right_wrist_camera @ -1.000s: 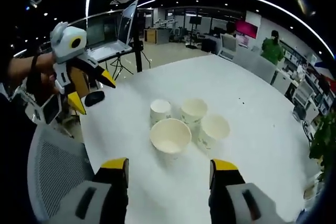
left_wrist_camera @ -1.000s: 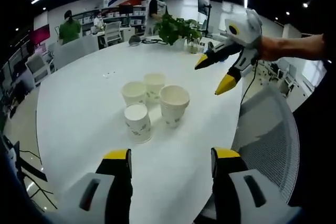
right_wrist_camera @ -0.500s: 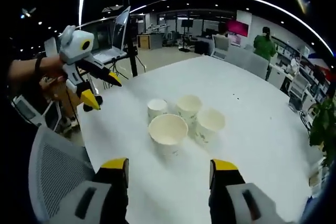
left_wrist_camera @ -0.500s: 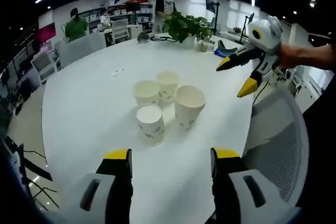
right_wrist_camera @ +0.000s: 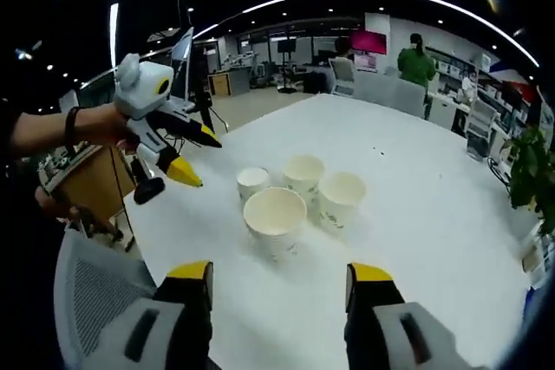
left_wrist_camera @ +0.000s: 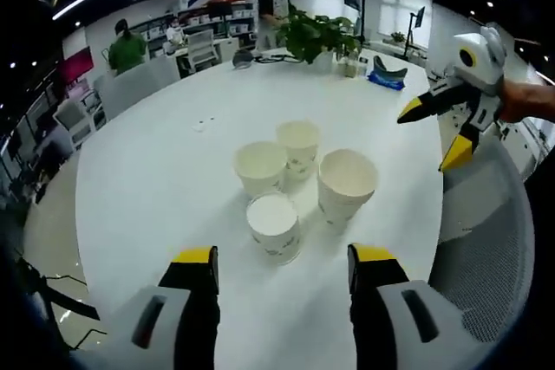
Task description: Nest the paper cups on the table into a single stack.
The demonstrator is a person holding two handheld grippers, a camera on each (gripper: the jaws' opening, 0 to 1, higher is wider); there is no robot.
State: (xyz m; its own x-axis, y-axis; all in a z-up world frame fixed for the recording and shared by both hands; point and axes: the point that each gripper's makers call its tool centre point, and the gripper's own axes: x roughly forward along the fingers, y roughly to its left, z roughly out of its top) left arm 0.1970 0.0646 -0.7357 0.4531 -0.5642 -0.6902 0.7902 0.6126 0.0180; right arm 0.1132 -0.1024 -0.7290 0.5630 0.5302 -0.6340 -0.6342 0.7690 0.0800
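White paper cups — four of them — stand upright in a tight cluster on the white table, none nested. Your left gripper hovers near them, jaws wide and empty. Your right gripper hangs likewise — spread, holding nothing — above the table's edge by a mesh chair.

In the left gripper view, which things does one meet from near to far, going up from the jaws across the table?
Nearest paper cup → widest paper cup → left paper cup → far paper cup → green plant at the table's far edge.
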